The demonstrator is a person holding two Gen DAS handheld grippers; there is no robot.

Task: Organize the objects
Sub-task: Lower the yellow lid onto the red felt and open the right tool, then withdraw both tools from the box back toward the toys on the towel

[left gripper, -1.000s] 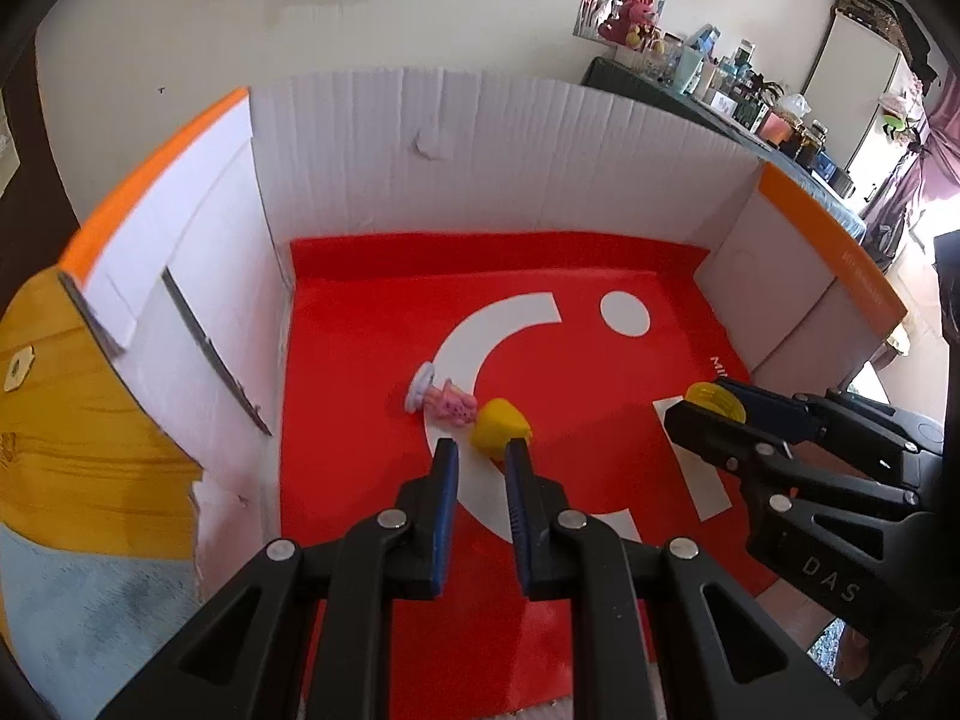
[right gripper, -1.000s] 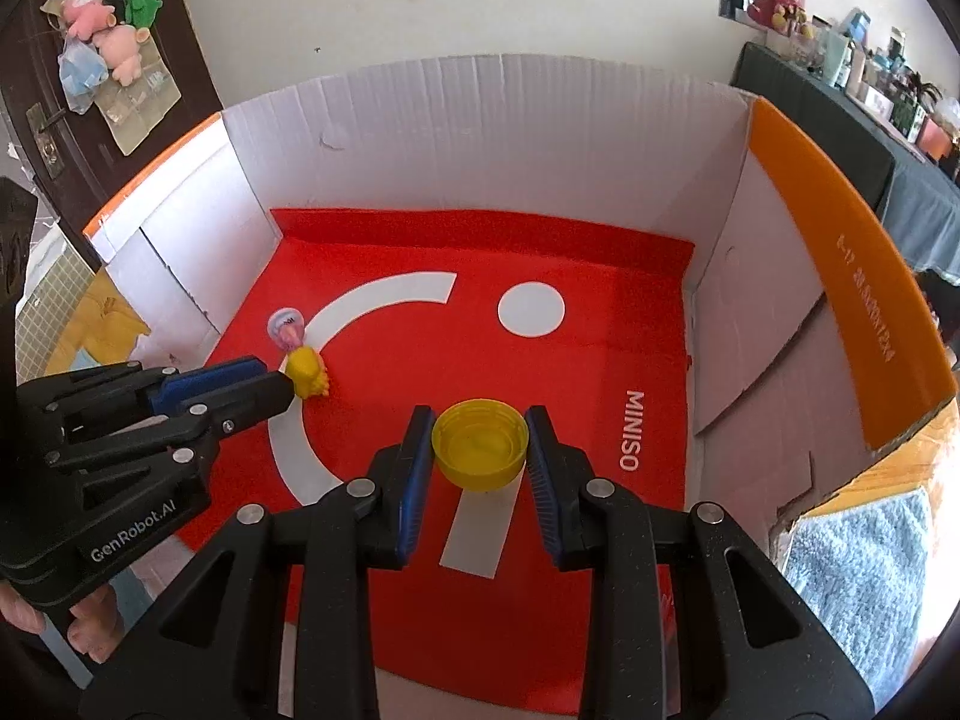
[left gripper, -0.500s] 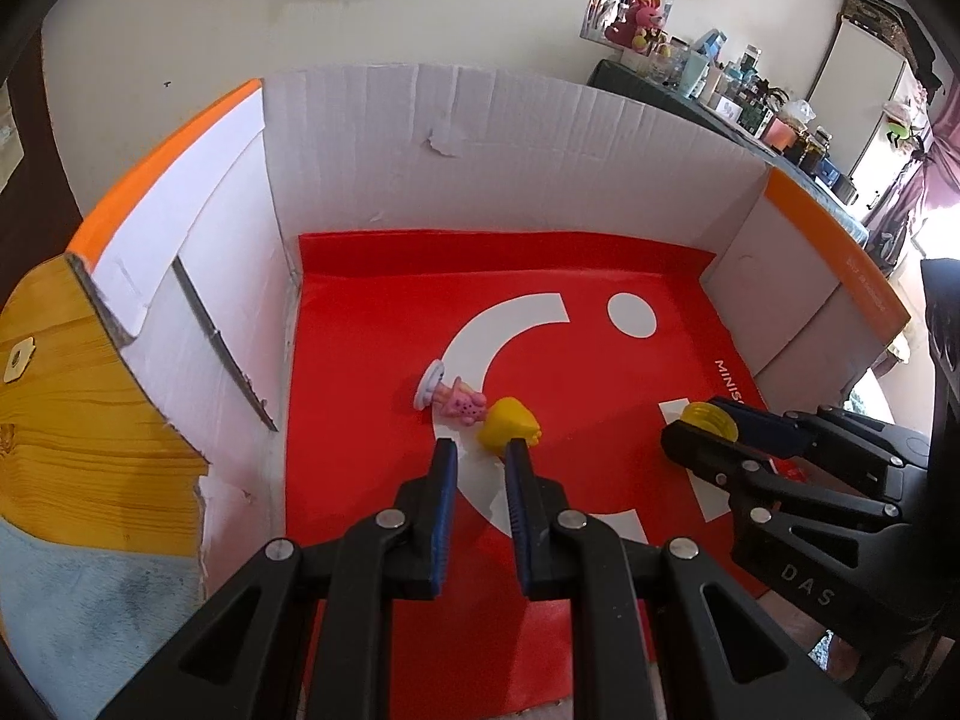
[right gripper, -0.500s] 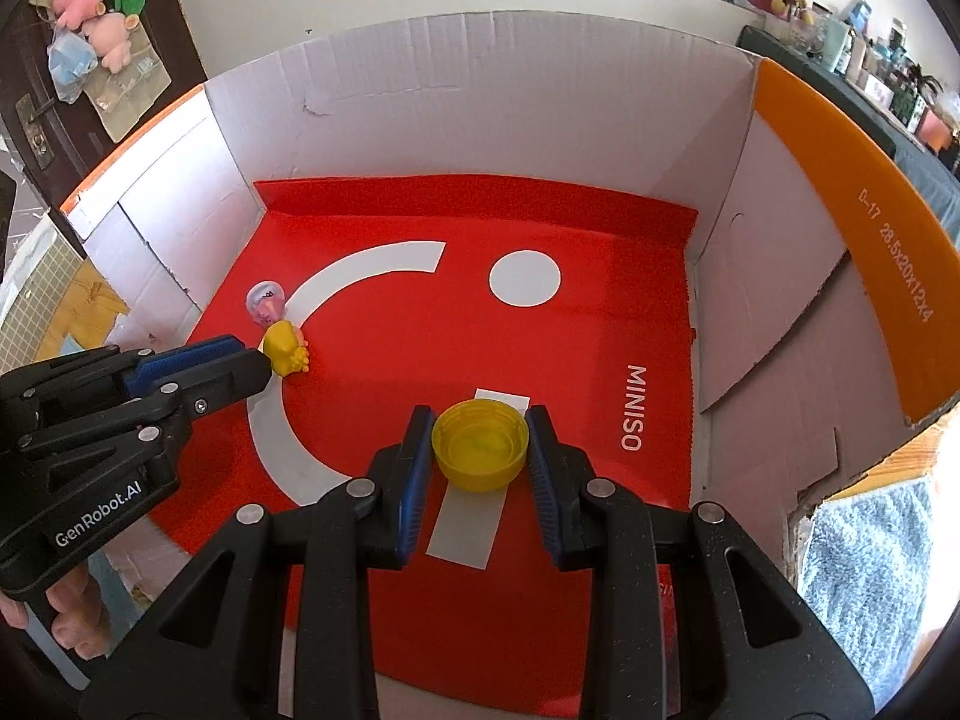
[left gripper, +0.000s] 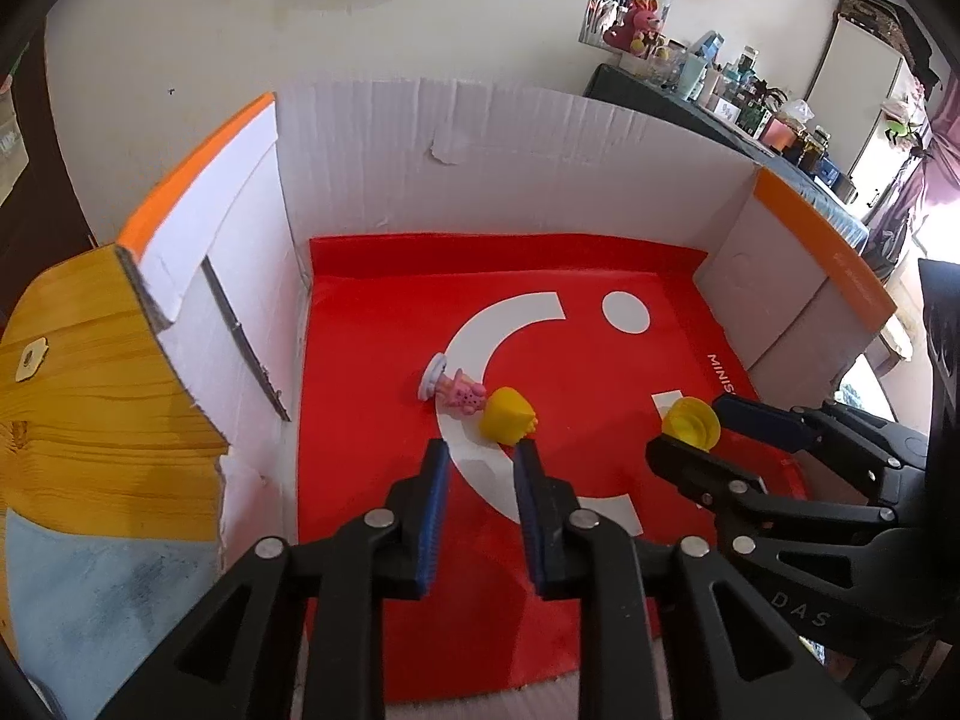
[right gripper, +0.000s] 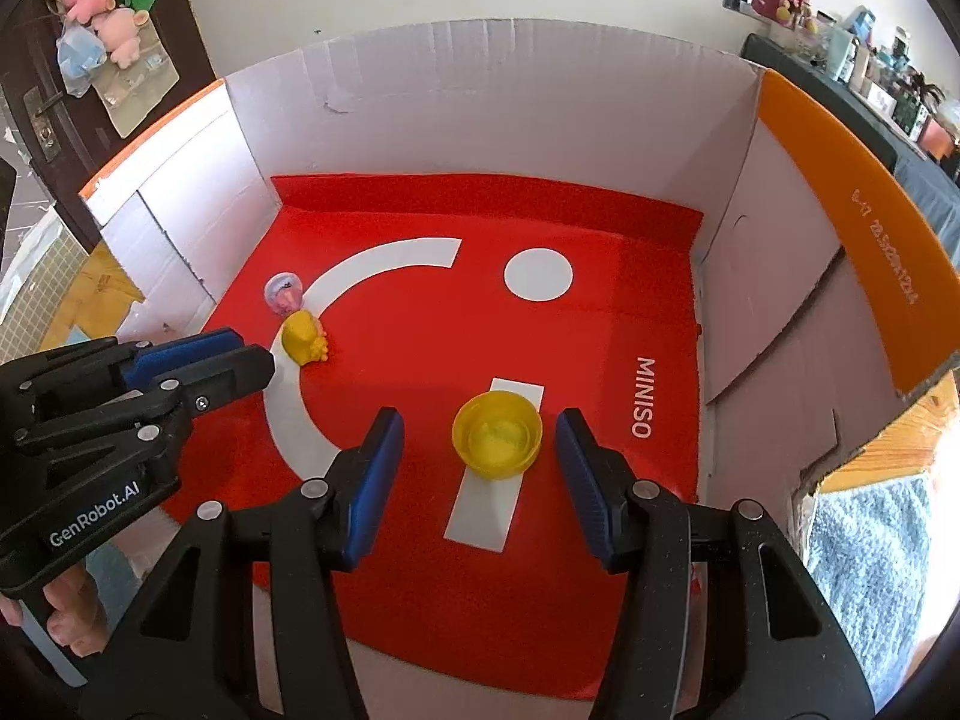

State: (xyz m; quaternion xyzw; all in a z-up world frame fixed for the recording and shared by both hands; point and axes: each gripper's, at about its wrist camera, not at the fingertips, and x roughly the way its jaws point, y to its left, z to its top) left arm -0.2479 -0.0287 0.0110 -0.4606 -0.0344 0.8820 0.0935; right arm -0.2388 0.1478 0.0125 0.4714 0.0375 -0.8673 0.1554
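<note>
Opening both claws inside the cardboard box. Spreading the right claw wide around the yellow cap, pads clear of it, cap lying mouth-up on the red mat near the box's front edge. Parting the left claw slightly, nothing between its pads, just short of the yellow toy and pink figure lying toward the left wall.
</note>
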